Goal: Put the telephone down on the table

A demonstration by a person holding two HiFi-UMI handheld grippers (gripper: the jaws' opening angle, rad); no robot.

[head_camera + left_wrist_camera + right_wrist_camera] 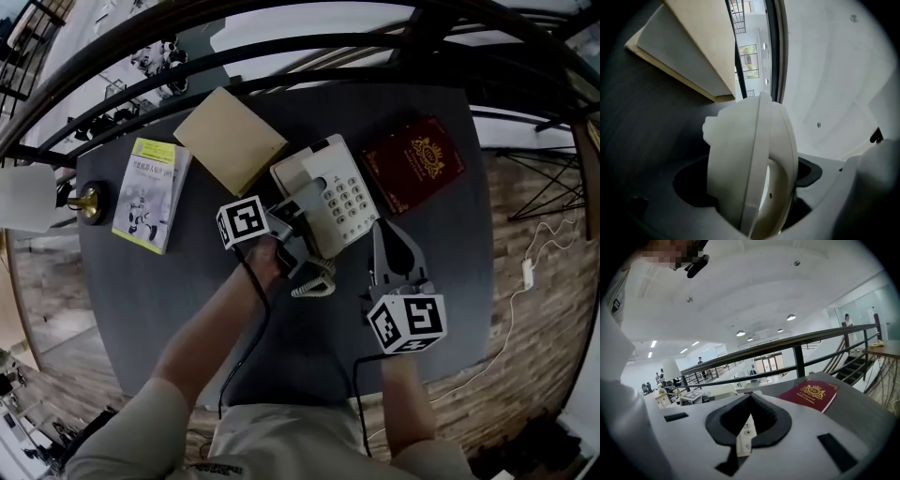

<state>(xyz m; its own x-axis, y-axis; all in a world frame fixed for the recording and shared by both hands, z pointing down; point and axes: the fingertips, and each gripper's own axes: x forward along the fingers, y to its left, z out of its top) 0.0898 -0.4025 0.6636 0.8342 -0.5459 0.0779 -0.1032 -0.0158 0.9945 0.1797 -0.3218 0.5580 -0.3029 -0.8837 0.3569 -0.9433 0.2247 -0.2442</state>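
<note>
Head view: the cream telephone [342, 199] appears to rest on the dark table [441, 272], between a tan book [230, 139] and a red book [414, 161]. Its coiled cord [314, 281] loops at the near edge. The left gripper [289, 236] is at its near-left end, the right gripper [377, 232] at its near-right corner.

Left gripper view: the jaws are clamped on the handset [750, 168], gripped near one end (a smooth, rounded shell). It could pivot or slide out while being lowered, and a taut cord could drag the telephone towards the tan book.

Right gripper view: the jaws are drawn almost together and seem to hold nothing. A sliver of keypad [744, 434] shows through the slit. A sideways nudge from that tip could shove the telephone into the red book.
</note>
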